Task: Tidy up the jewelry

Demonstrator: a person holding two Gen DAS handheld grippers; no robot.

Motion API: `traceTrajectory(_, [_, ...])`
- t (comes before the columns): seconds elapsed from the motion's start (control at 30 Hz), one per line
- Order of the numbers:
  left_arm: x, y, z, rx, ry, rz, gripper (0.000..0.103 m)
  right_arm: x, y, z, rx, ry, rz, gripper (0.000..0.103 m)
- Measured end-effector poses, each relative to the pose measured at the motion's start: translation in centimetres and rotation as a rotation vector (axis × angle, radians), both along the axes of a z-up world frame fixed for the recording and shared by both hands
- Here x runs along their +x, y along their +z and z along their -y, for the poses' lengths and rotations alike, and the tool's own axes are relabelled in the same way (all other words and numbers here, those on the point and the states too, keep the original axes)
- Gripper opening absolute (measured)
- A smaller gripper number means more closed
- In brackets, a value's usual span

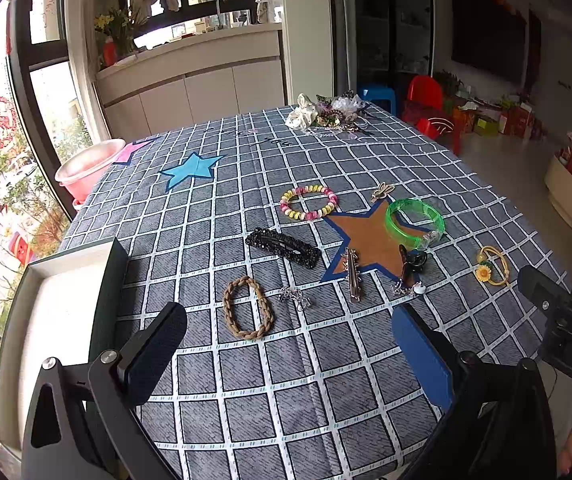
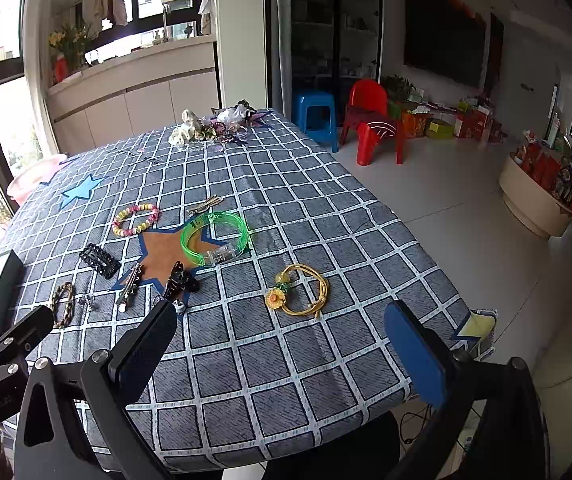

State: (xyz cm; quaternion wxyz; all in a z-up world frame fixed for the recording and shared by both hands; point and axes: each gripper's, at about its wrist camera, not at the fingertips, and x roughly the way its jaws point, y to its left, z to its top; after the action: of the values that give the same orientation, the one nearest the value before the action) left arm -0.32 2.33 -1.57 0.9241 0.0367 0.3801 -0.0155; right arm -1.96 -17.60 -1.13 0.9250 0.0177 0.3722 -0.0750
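Observation:
Jewelry lies spread on the checked tablecloth. A brown braided band (image 1: 247,308) (image 2: 64,305), a black glitter clip (image 1: 284,247) (image 2: 99,260), a pink-yellow bead bracelet (image 1: 308,202) (image 2: 135,219), a green bangle (image 1: 415,223) (image 2: 214,237), a silver clip (image 1: 353,276) (image 2: 129,286), a black claw clip (image 1: 411,264) (image 2: 180,280) and a yellow sunflower hair tie (image 1: 493,267) (image 2: 298,290) are apart. An open white box (image 1: 52,320) stands at the left edge. My left gripper (image 1: 289,346) is open above the near cloth. My right gripper (image 2: 282,344) is open just short of the sunflower tie.
A heap of scrunchies and hair ornaments (image 1: 327,114) (image 2: 214,126) sits at the far table edge. A pink basin (image 1: 88,168) stands beyond the left edge. Red chair (image 2: 369,120) and blue stool (image 2: 315,114) stand on the floor to the right.

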Motion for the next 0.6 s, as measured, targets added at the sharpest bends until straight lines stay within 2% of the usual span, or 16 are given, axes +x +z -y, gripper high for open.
traceTrajectory(0.6, [1.2,-0.9,0.4,0.021,0.001,-0.046,0.103,0.9,-0.6,0.6,0.006,0.001,-0.023,0.103])
